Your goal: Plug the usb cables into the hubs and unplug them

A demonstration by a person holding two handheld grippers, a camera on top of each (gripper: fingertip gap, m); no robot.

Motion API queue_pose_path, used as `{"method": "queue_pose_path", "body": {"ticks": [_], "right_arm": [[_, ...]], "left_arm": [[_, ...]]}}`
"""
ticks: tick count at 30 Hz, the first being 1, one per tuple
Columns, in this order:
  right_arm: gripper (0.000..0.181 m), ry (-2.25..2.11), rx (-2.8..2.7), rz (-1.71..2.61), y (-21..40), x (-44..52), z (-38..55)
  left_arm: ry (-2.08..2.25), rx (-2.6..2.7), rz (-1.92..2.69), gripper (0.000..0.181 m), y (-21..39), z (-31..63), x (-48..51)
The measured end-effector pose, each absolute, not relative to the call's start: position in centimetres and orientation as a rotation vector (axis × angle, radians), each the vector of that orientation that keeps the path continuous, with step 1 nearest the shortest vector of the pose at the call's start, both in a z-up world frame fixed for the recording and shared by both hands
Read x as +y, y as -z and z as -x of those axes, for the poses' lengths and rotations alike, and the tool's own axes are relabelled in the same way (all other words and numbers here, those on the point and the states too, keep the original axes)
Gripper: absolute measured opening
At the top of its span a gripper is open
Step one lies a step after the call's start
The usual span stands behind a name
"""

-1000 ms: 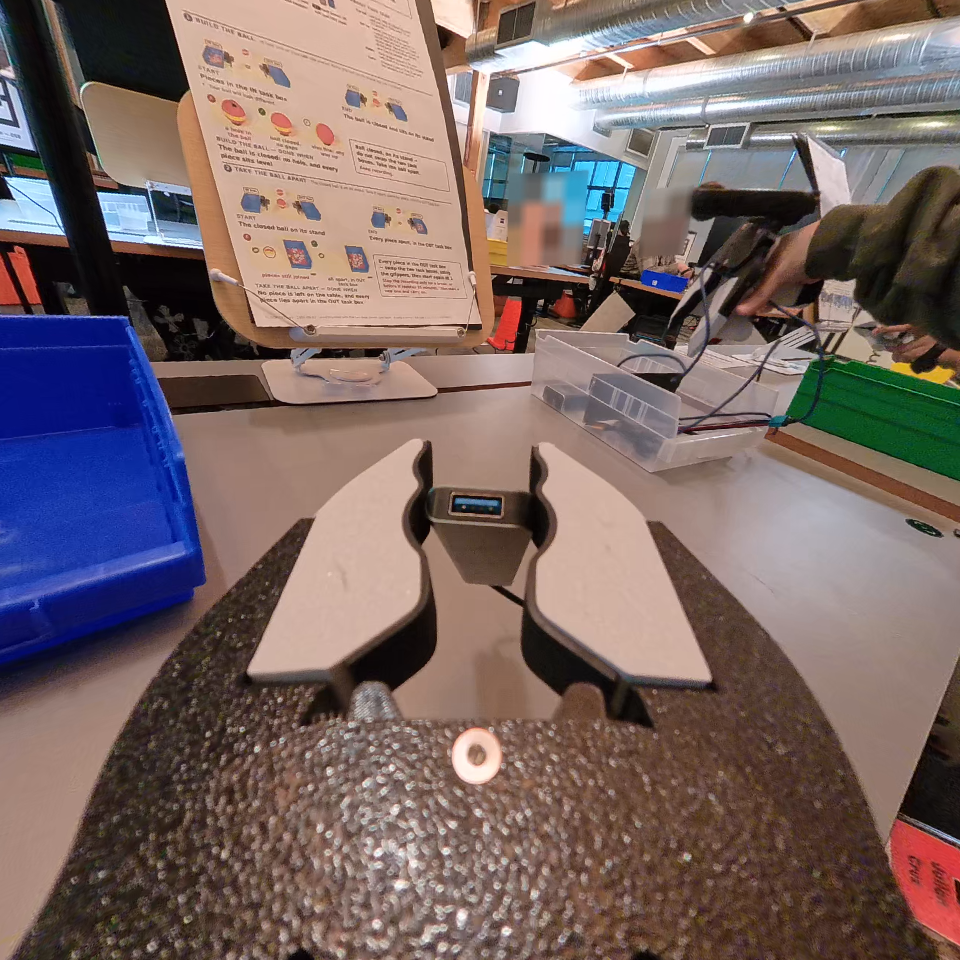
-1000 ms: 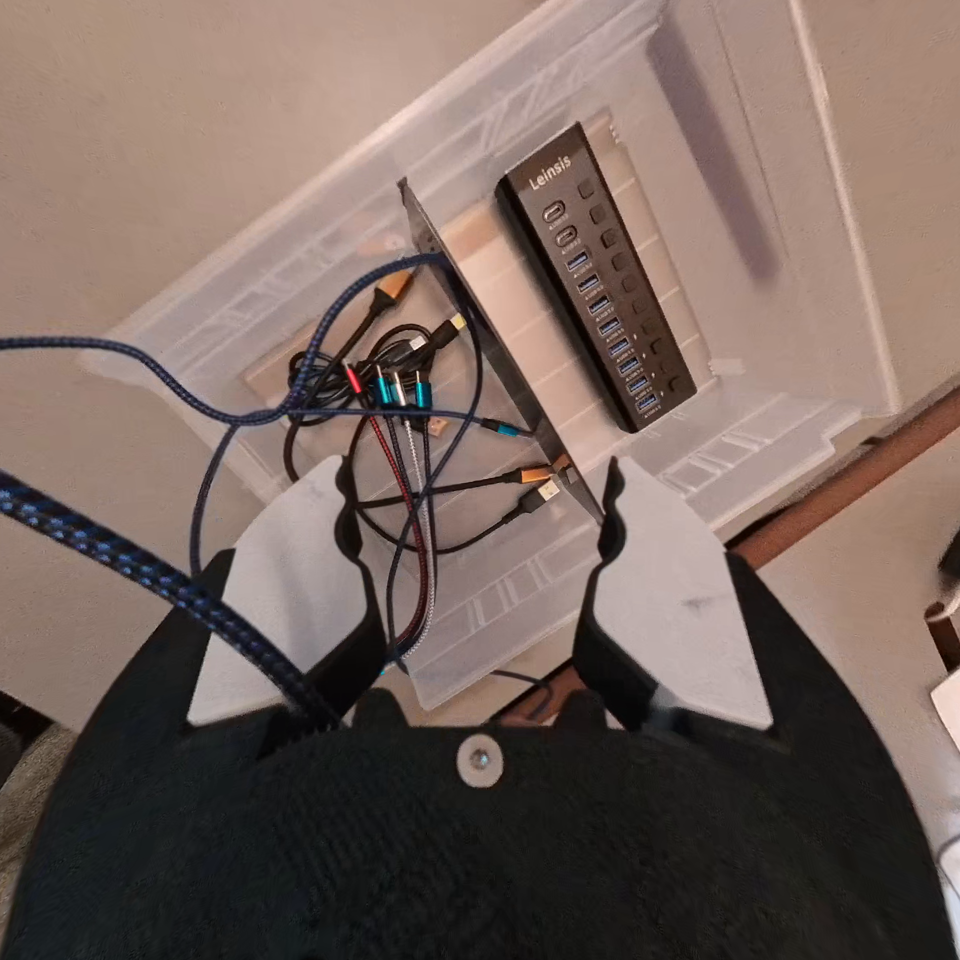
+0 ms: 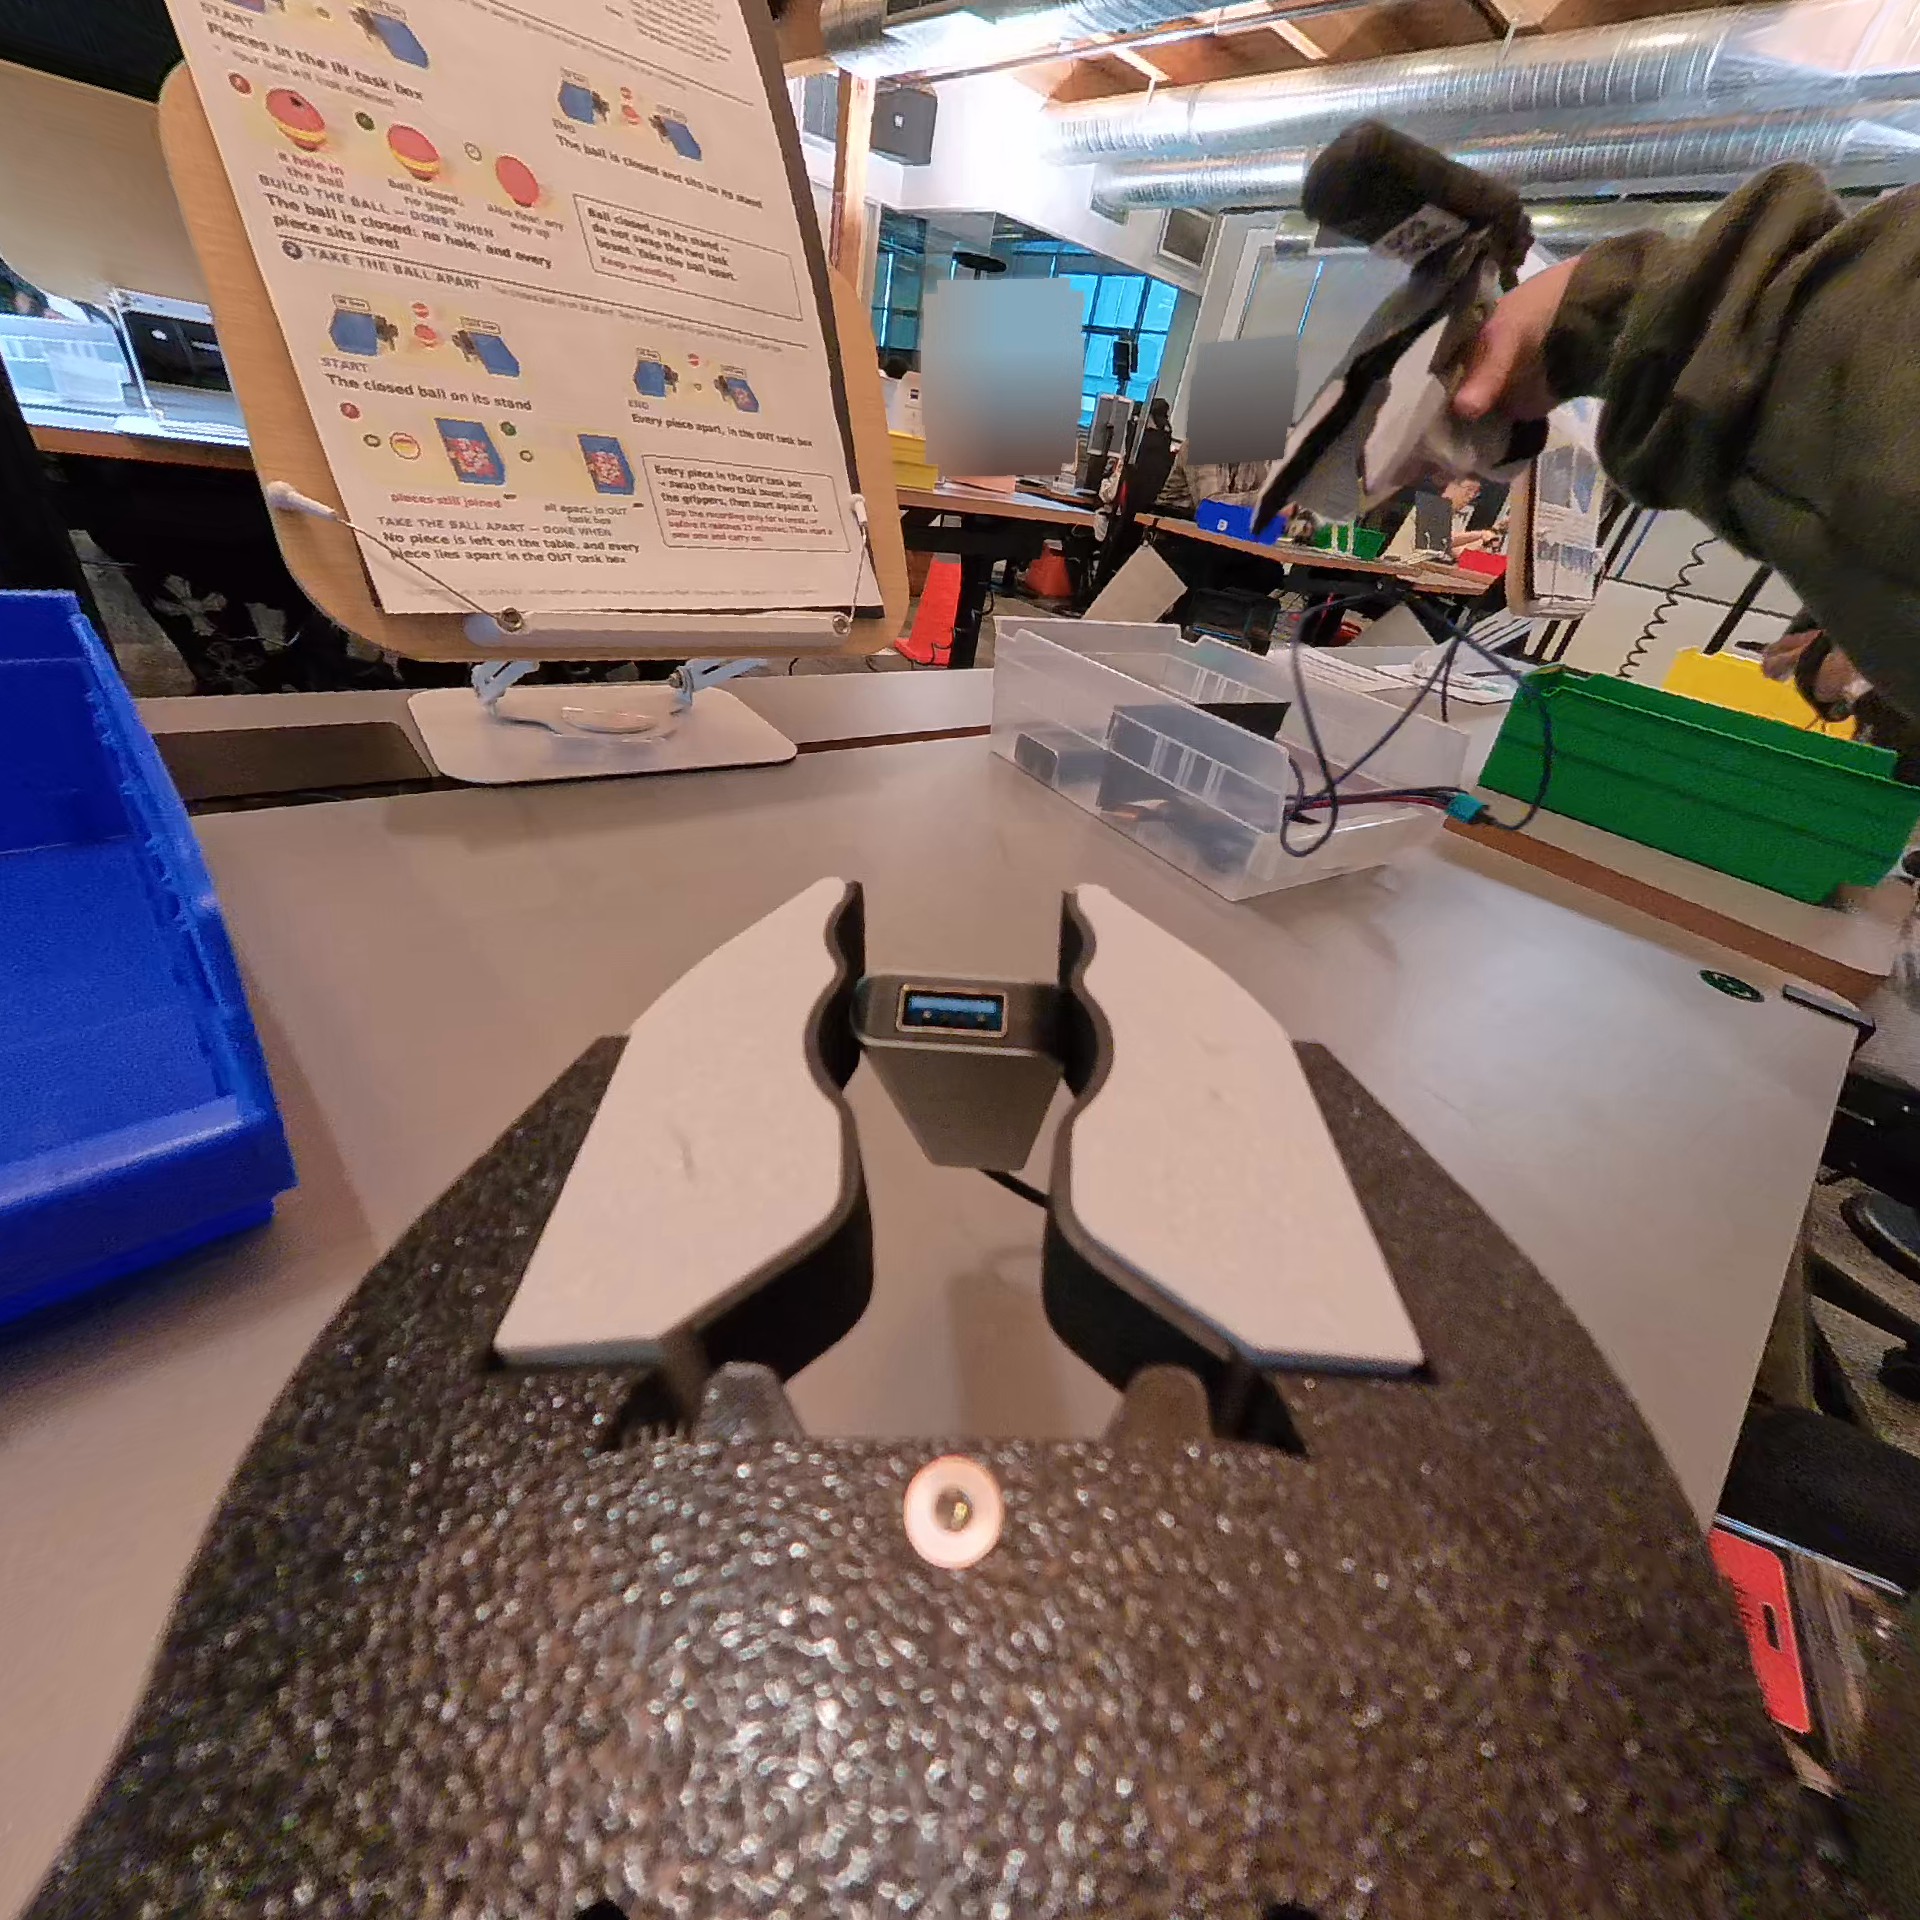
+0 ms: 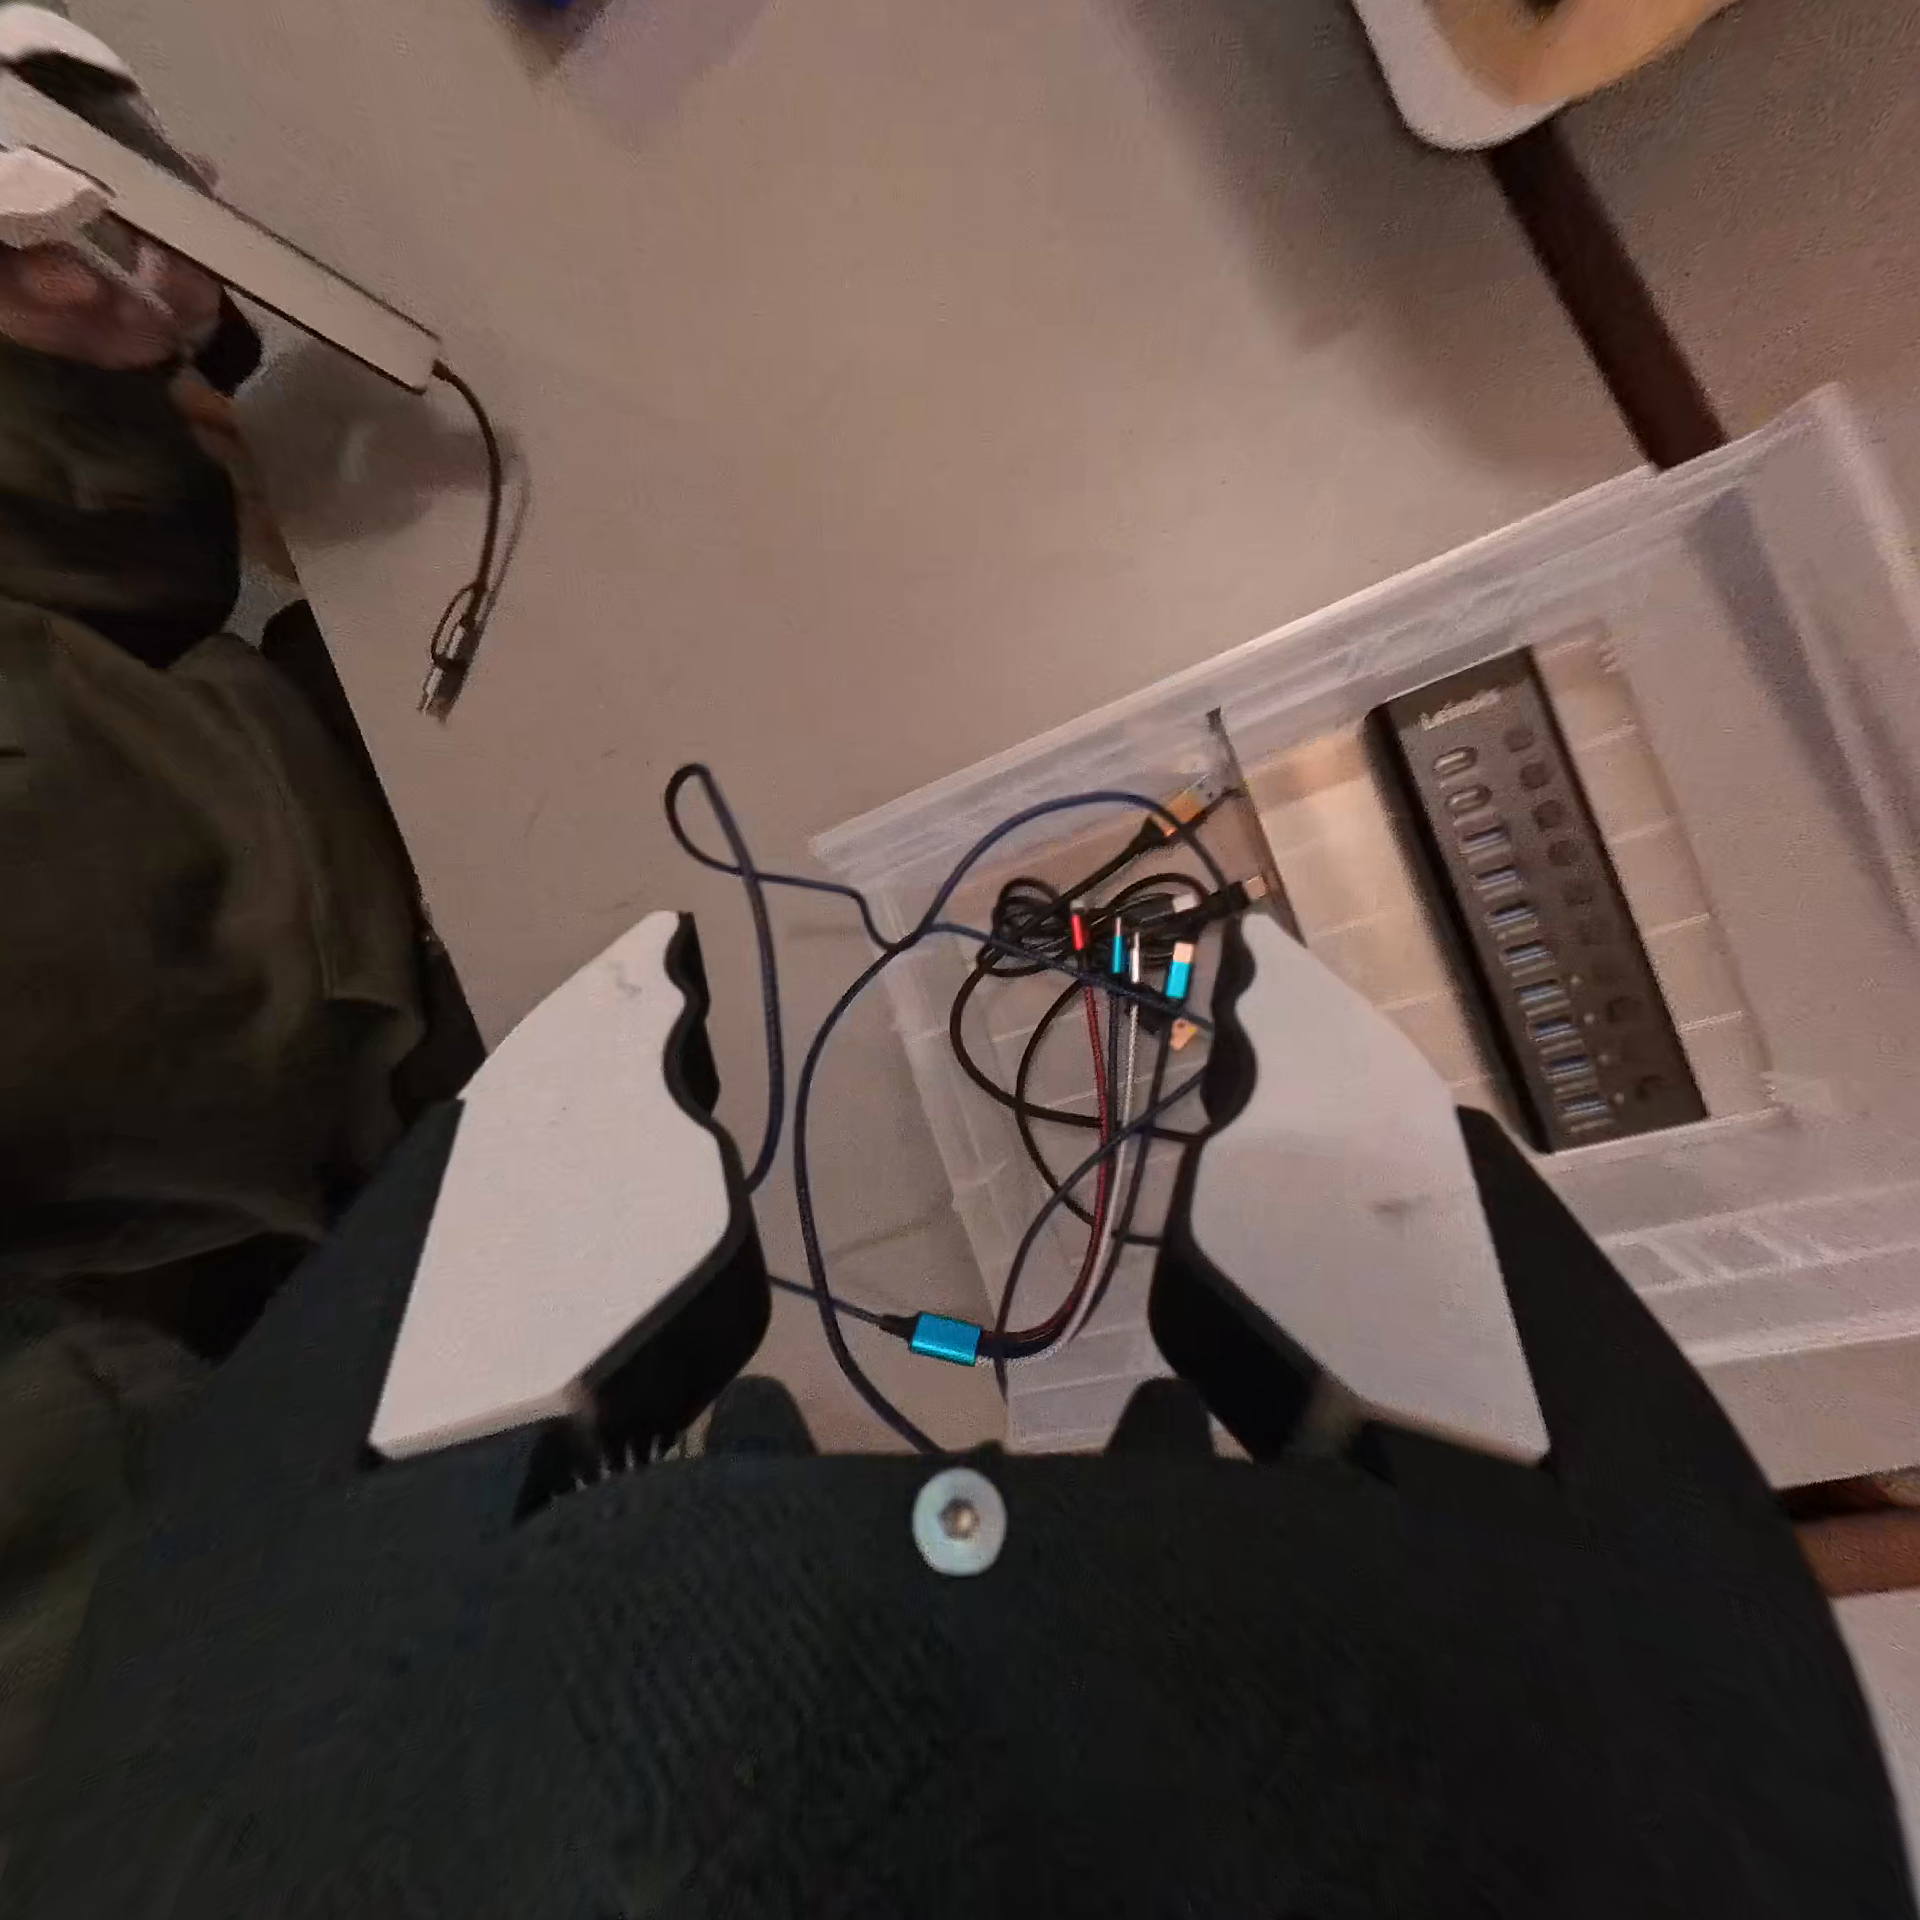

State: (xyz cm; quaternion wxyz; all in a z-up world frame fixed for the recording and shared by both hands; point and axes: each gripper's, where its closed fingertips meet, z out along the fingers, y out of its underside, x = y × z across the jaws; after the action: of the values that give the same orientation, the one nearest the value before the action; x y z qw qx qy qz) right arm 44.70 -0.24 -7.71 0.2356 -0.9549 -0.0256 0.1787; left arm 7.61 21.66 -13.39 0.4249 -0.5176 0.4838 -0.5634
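My left gripper [image 3: 956, 935] is shut on a small grey USB hub [image 3: 961, 1091], held above the table with its blue port facing forward. In the right wrist view this hub [image 4: 260, 270] shows at the top left, its short cable [image 4: 488, 520] hanging down. My right gripper [image 4: 961, 935] is open, high above a clear tray [image 4: 1351, 644]. The tray holds a black multi-port hub [image 4: 1538, 914] and a tangle of USB cables [image 4: 1101, 966]. A blue braided cable [image 4: 769, 1039] with a blue splitter [image 4: 945, 1338] runs up under the gripper's body. The right gripper [image 3: 1320, 499] also shows in the left wrist view.
A blue bin [image 3: 104, 987] stands at the left. An instruction sheet on a stand [image 3: 540, 312] is at the back. A green bin [image 3: 1683, 790] sits right of the clear tray [image 3: 1226, 748]. The table's edge [image 3: 1766, 1143] is on the right. The tips of one gripper are about 45 centimeters away from the tips of the other.
My right gripper has risen and moved away from the tray, which now lies farther off to the right. The blue cable no longer lies across its left finger. The left gripper still holds the hub.
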Motion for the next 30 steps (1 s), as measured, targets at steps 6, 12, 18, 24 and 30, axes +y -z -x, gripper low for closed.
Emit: {"method": "queue_pose_path", "body": {"ticks": [6, 12, 18, 24, 30], "right_arm": [[0.09, -0.149, -0.179, 2.563, 4.7, 0.0, -44.7], [0.087, 0.027, -0.378, 2.441, 3.9, 2.2, -38.0], [0.083, -0.039, -0.646, 2.174, 6.2, 8.3, -23.8], [0.081, -0.299, -0.945, 2.027, 13.0, 12.7, -10.1], [0.053, -0.542, -0.959, 1.955, 16.0, 14.0, -5.2]], "left_arm": [[1.416, 1.218, 1.284, 0.034, 13.4, -7.9, 21.1], [1.42, 1.227, 1.271, 0.035, 13.3, -8.0, 20.4], [1.515, 1.284, 1.166, 0.035, 11.7, -7.4, 18.4], [1.682, 1.331, 1.008, 0.035, 9.3, -6.1, 15.6], [1.717, 1.356, 0.911, 0.034, 7.7, -4.9, 14.4]]}}
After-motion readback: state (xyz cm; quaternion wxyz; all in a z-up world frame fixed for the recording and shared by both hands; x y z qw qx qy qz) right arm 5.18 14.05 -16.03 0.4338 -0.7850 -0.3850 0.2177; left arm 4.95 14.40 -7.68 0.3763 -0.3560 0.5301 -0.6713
